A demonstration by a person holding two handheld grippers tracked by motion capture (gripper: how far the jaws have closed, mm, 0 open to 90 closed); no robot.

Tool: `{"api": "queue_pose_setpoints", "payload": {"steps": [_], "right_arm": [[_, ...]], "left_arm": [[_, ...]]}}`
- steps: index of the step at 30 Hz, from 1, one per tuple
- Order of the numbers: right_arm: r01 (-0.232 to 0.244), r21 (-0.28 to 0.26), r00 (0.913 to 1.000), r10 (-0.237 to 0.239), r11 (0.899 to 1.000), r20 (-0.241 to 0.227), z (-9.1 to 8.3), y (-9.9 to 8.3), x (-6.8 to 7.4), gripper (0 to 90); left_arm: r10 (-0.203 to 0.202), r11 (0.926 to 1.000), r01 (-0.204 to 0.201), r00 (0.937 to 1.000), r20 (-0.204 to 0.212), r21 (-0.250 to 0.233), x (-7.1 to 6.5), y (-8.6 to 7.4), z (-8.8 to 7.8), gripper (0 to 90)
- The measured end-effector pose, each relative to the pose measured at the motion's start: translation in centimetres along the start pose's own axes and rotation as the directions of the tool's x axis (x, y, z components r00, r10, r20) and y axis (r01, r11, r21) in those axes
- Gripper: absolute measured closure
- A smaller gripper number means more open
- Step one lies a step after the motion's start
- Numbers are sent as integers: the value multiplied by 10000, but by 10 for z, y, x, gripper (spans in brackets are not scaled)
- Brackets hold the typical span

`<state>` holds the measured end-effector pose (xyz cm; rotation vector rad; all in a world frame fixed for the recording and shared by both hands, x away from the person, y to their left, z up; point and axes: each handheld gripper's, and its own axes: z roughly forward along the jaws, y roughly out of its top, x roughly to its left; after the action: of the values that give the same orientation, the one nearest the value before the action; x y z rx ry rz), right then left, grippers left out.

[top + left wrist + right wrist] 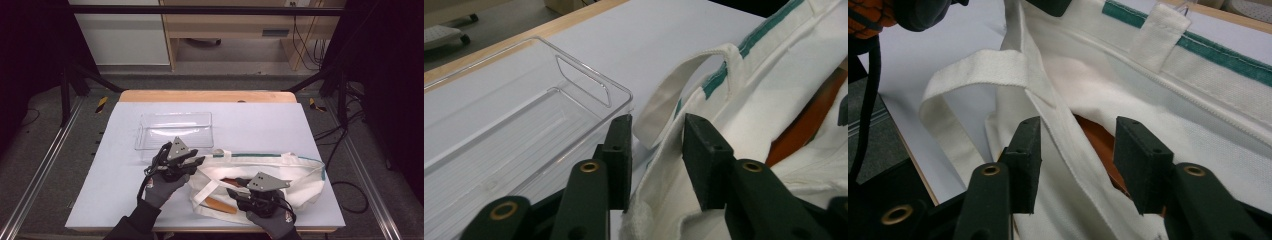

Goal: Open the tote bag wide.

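White tabletop [250, 120] | clear bin [174, 131] upper left | left hand-held gripper [655, 150], right hand-held gripper [1075, 150]: jaws apart astride tote bag [280, 172] rim

Grey floor [45, 165], wooden desk [225, 25] behind

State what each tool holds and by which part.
Nothing is clamped. The left tool and right tool are open, each straddling the bag's rim fabric.
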<state>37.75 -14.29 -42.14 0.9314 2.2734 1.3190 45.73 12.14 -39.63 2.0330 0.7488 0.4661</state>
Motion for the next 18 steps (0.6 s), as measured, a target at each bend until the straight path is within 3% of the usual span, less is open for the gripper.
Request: {"api": "queue_pose_setpoints", "payload": {"steps": [4, 7, 11, 16, 18], "right_arm": [[43, 102, 9999, -42, 9999, -107, 3, 0, 0, 620], [113, 338, 9997, -106, 9994, -211, 6, 0, 1, 721], [89, 713, 9994, -65, 9974, -339, 9, 0, 3, 852], [76, 831, 9974, -16, 9965, -717, 6, 1, 4, 889], [44, 941, 9945, 55, 9955, -1048, 3, -2, 7, 890]], "left_arm": [[-60, 9999, 59, 9999, 157, 116, 0, -4, 0, 756], [-348, 9993, 341, 9977, 586, 122, 3, -9, -1, 835], [-431, 9990, 424, 9971, 622, 136, 3, -12, -1, 869], [-715, 9974, 713, 9972, 235, 72, 1, -10, -1, 876], [-797, 9968, 797, 9967, -137, -1, -3, -10, 2, 878]]}}
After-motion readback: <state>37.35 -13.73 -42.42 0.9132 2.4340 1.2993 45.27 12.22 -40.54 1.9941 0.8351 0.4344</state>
